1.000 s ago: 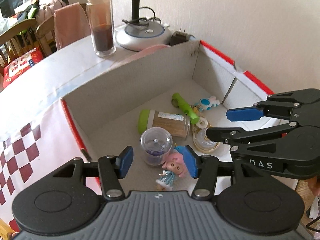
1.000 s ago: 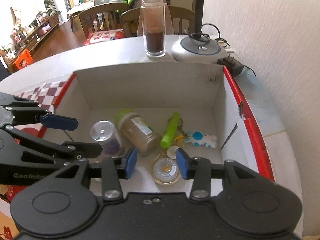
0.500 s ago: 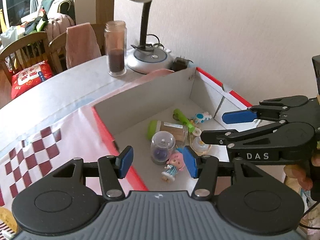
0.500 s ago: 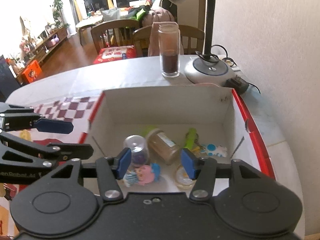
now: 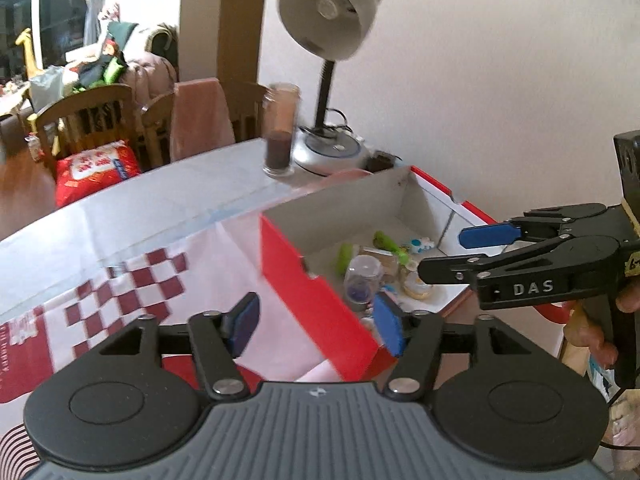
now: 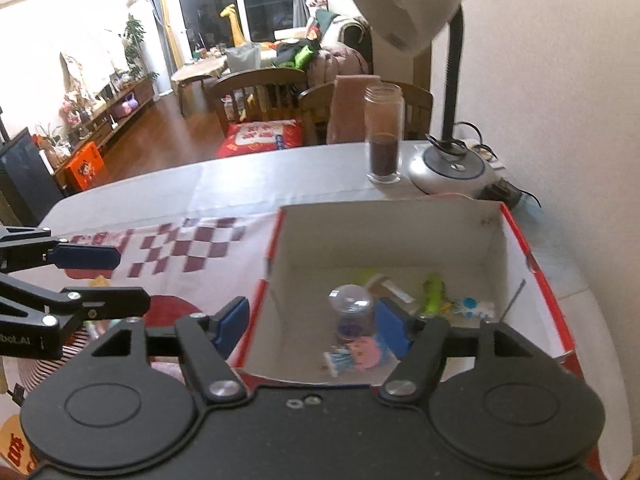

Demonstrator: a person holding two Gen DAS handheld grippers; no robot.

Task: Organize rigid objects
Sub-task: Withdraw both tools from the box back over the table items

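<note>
Both grippers rose, opening empty; pink-haired doll (image 6: 354,356) lies in red box (image 6: 538,276).

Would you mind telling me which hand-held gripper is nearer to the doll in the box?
Right. The right hand-held gripper hangs open above the box's near edge, just over the doll; the left hand-held gripper, also open, sits off past the box's red side.

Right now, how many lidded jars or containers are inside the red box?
2 that I can make out. A clear-domed container stands near the box middle; a green-capped jar lies on its side just behind it. A gripper finger hides part of the floor, so more may be hidden.
</note>
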